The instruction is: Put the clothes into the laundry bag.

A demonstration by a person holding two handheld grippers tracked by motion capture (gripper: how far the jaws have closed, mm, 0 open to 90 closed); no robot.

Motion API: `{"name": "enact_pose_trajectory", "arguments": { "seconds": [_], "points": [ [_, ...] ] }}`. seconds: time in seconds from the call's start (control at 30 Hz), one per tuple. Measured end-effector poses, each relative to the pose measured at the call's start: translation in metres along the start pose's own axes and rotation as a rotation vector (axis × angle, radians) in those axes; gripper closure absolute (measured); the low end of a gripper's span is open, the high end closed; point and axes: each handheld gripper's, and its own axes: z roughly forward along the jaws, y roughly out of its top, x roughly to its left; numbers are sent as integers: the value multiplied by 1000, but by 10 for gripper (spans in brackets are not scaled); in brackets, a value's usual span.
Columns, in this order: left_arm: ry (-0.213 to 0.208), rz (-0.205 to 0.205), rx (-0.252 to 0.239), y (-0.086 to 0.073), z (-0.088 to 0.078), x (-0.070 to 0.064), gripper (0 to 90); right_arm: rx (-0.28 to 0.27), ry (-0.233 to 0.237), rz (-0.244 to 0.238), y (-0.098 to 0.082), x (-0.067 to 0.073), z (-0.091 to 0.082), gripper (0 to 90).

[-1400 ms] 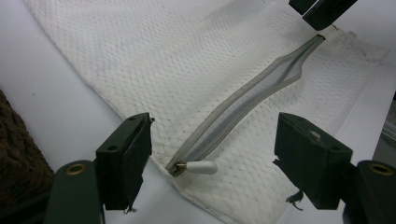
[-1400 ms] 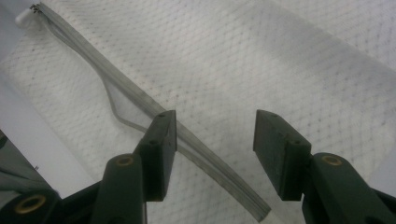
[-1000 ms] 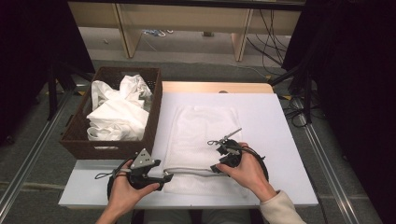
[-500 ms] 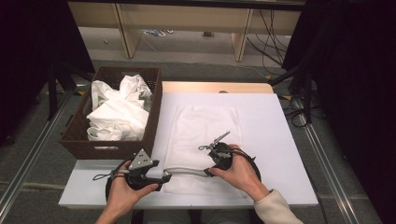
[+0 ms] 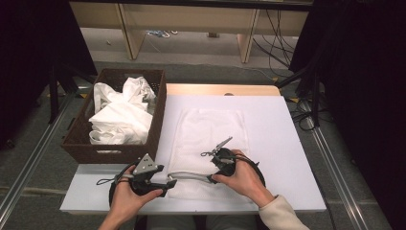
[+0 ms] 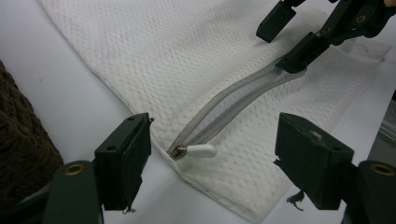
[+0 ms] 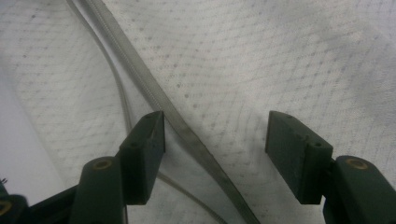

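Opening the mesh bag (image 5: 210, 139) on the counter (image 5: 282, 143) is in hand. Left gripper (image 6: 212, 161) fingers stand open around the zipper pull (image 6: 198, 150); right gripper (image 7: 215, 140) fingers gape over the zipper tape (image 7: 187, 135). Next: close on both.

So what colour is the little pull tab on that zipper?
White, on a brassy slider; the zipper pull tab shows best in the left gripper view.
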Motion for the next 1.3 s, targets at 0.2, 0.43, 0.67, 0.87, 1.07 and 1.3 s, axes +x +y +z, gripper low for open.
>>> {"name": "enact_pose_trajectory", "arguments": {
  "seconds": [0.2, 0.43, 0.67, 0.87, 1.07, 1.3],
  "points": [
    [-5, -10, -9, 0, 0, 0, 269, 14, -31, -16, -1, -1, 2, 540],
    [0, -9, -9, 0, 0, 0, 269, 29, -49, -51, 0, 0, 0, 682],
    [9, 4, 0, 0, 0, 0, 268, 45, -87, -91, 0, 3, -3, 833],
    [9, -2, -3, 0, 0, 0, 268, 49, -101, -98, 0, 3, -5, 882],
    [4, -7, -8, -1, 1, 1, 268, 60, -98, -100, 0, 4, -7, 900],
    [2, -2, 3, -1, 0, 2, 267, 32, -75, -99, 0, 1, -4, 691]
  ]
}}
